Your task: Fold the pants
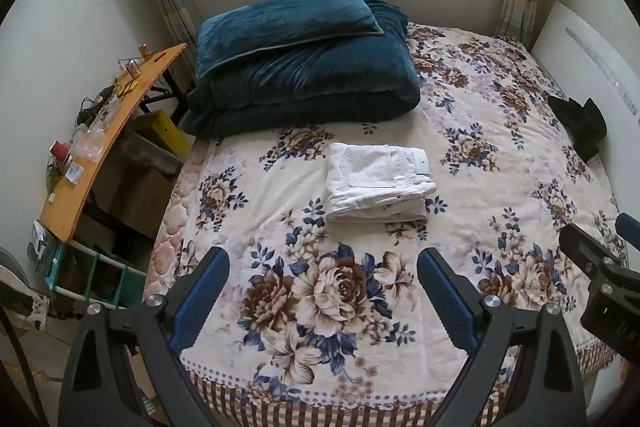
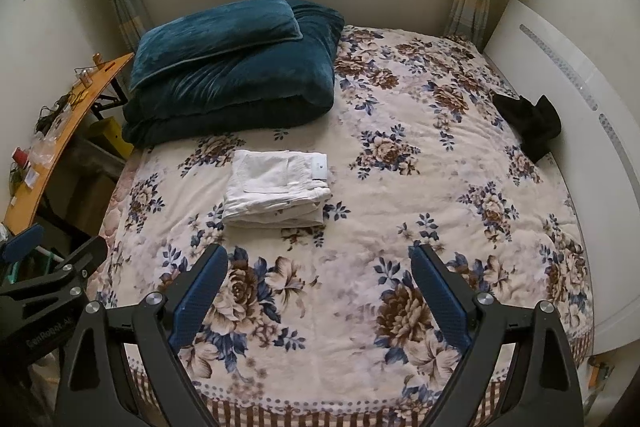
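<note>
**Pants lie folded ahead, both jaws empty**

My left gripper (image 1: 323,263) stands wide apart, blue pads spread, nothing between them but the flowered bedspread (image 1: 500,163) below. My right gripper (image 2: 318,259) is spread just as wide and just as empty. Each shows at the edge of the other's view, so I hold them side by side over the near end of the bed, neither touching cloth.

The pants (image 1: 378,183) lie straight ahead, beyond my fingertips and apart from them, toward the middle of the bed. They are white, stacked in a compact bundle of several layers with a back pocket and a small label on top. The bundle's long axis runs across my view, left to right; its layered edges face me and the right side.

From the left gripper the bundle sits a little right of the centre line. From the right gripper the pants (image 2: 278,189) sit a little left of it. So they lie between my two hands, and I judge neither clearly nearer.

Past them, a blue quilt (image 1: 304,67) with a pillow (image 1: 288,23) on it fills the far left of the bed, near but not touching the pants. A dark garment (image 1: 578,125) lies well apart by the right wall.

I judge the fold finished; all that may remain is pulling back.
</note>
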A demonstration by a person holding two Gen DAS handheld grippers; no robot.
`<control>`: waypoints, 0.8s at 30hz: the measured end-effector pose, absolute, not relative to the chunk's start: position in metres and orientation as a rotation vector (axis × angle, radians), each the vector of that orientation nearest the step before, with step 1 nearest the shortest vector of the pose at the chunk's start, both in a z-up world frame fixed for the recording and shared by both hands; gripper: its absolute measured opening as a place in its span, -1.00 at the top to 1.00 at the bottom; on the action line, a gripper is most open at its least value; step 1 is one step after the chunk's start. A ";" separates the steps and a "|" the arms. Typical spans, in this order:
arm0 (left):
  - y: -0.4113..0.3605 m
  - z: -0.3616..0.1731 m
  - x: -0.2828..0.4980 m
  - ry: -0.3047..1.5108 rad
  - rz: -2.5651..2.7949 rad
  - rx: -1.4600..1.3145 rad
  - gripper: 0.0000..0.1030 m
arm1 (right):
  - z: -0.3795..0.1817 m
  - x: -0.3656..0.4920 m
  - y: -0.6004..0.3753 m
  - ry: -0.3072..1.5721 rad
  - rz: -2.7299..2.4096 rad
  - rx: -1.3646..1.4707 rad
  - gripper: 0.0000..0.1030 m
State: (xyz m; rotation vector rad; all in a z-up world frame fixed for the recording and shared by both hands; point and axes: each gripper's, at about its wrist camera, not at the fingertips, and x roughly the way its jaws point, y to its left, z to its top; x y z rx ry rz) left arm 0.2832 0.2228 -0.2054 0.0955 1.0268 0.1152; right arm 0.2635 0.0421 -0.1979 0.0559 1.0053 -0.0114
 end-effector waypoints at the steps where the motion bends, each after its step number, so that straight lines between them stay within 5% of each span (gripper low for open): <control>1: 0.223 -0.205 0.283 1.026 0.120 0.095 -0.86 | -0.199 0.263 0.043 1.006 -0.011 0.056 -0.85; 24: 0.223 -0.193 0.279 0.993 0.107 0.089 -0.86 | -0.199 0.256 0.041 1.007 0.005 0.059 -0.86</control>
